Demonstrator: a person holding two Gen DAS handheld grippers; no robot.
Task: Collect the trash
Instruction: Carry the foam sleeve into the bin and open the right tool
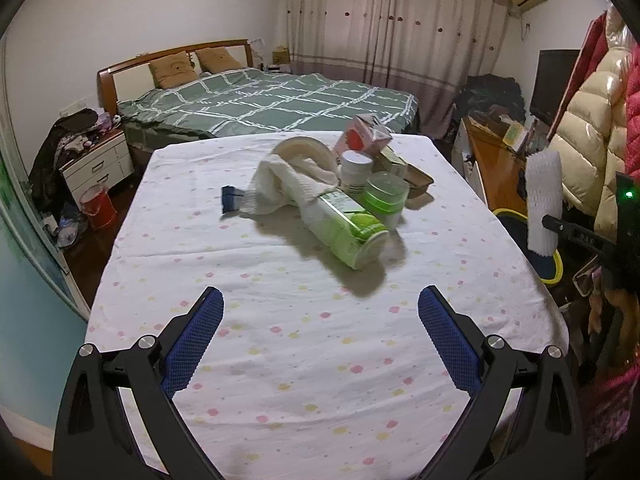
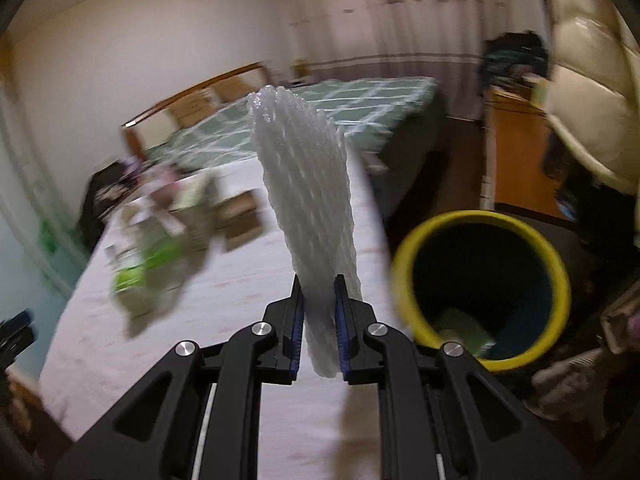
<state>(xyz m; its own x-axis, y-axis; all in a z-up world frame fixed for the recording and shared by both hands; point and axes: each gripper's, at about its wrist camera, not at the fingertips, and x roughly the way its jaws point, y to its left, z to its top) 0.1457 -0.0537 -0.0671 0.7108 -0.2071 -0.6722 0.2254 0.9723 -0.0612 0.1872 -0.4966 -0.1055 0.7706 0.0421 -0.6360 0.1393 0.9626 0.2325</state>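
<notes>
From the left wrist we see our left tongs spread wide with nothing between them, hovering over the near part of the counter with its flowered cloth. Farther on lies the trash heap: a green tube on its side, a white rag, a green-lidded jar and a pink carton. At the right edge our right tongs carry a white foam net sleeve beyond the counter, above a yellow-rimmed bin. From the right wrist, blurred, those right tongs are clenched on the foam net sleeve, which stands upright between the pads. The yellow-rimmed bin sits just right of the counter, already holding something green.
</notes>
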